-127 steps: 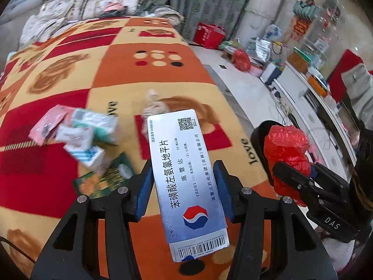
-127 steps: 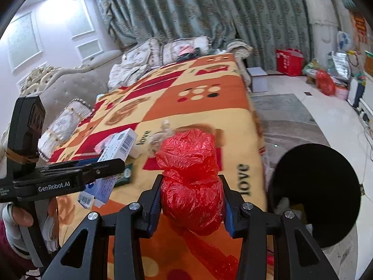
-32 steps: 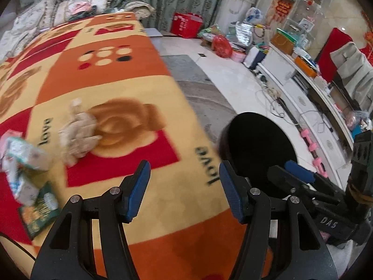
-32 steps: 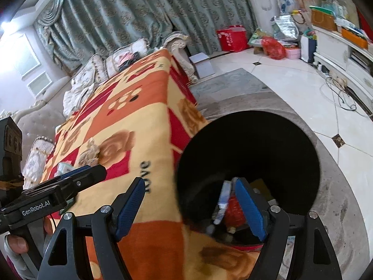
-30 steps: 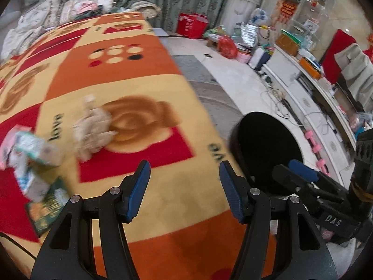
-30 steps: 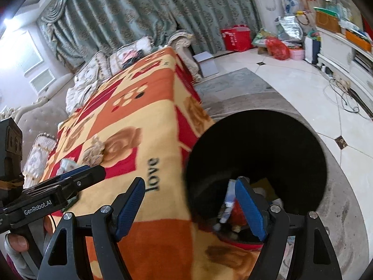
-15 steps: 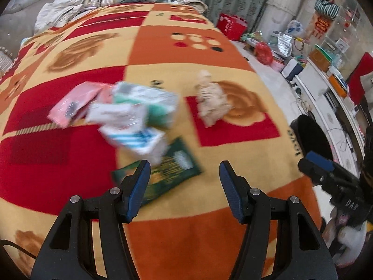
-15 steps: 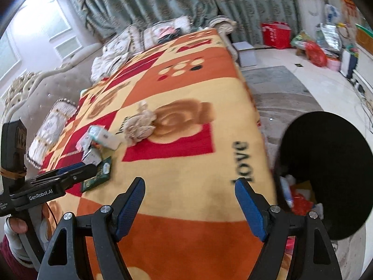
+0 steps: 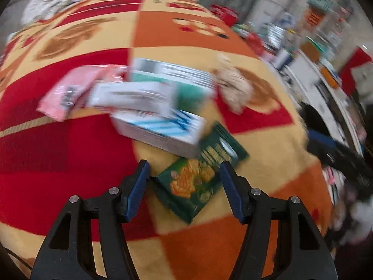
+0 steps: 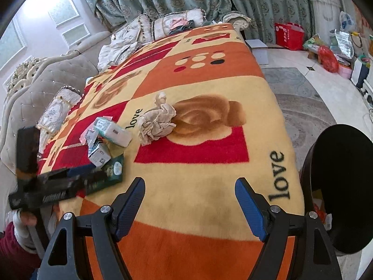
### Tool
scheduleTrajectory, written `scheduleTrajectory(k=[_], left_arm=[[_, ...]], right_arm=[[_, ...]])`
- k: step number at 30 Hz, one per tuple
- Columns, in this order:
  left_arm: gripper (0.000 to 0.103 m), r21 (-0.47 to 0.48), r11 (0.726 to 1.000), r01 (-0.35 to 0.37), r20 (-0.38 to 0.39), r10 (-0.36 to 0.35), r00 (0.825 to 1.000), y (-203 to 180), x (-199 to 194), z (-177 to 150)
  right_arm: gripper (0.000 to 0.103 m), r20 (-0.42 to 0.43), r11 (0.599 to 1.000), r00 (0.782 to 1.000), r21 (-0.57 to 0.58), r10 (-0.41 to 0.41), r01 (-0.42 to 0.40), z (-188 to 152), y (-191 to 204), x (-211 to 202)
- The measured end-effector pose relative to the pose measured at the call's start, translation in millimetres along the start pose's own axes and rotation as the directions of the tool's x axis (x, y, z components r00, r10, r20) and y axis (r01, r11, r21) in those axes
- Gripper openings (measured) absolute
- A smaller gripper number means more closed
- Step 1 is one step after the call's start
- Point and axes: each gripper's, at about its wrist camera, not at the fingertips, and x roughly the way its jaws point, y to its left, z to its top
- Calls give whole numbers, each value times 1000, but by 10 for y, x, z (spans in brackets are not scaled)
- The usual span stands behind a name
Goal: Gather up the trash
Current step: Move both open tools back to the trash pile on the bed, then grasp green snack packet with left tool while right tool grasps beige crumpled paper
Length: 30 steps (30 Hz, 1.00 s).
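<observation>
My left gripper (image 9: 183, 182) hung spread and empty over the green snack packet (image 9: 198, 177), which lay flat on the patterned blanket (image 10: 209, 163) at the near edge of the litter pile, partly tucked under a white box with blue stripes (image 9: 160, 130). I judged the packet light, thin and slippery, so its free near corner looked the best place to pinch, lest it slide away. The small cartons behind it, one with a teal side (image 9: 172, 79) and a pink sachet (image 9: 67, 93) to the left, seemed stiff yet crushable, best taken across their narrow sides. Farther right sat a crumpled tissue wad (image 10: 156, 121), soft and nearly weightless. My right gripper (image 10: 188, 207) was also spread wide with nothing in it. The black bin (image 10: 338, 186) stood on the floor at the right, just beside the bed, with red plastic and paper scraps showing inside.
</observation>
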Motion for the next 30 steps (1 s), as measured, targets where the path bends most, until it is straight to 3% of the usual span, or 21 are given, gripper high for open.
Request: scheduleTrajectory(k=[4,7,14,15,16,19,26,28,30], left_arm=[[61,77,992,97,-49,-93,994,-275,-8,-126],[61,69,991,112,-49,-109,993,-305,-65,-170],[61,21,998,61,3,-61,998,-285,-162,-87],[61,18,998,54,2,-54,999,-311,-132,-66],[61,19,999,48,-1,-48,999,-312,-105,-58],[61,44,999,17,-8,-17,1000,-411,29,-11],[60,60,993,-105,8,105,994,-554,238,87],[39,59,990,-130,20,129,991,-570,224,63],[39,57,991,-117,10,117,993,-561,221,58]], right_arm=[[77,-15,1000,1000,-3,24,-24,145,27,156],[77,-22,998,999,-35,47,-48,340,155,337],[77,-35,994,997,-73,76,-78,755,390,1000],[67,-34,994,997,-75,71,-73,768,392,1056],[49,-29,994,998,-86,58,-60,770,401,1097],[36,-13,992,998,-108,65,-66,746,405,1012],[35,61,993,997,-114,50,-43,489,148,323],[35,74,994,996,-100,56,-49,406,74,170],[35,88,996,995,-81,57,-50,301,-10,7]])
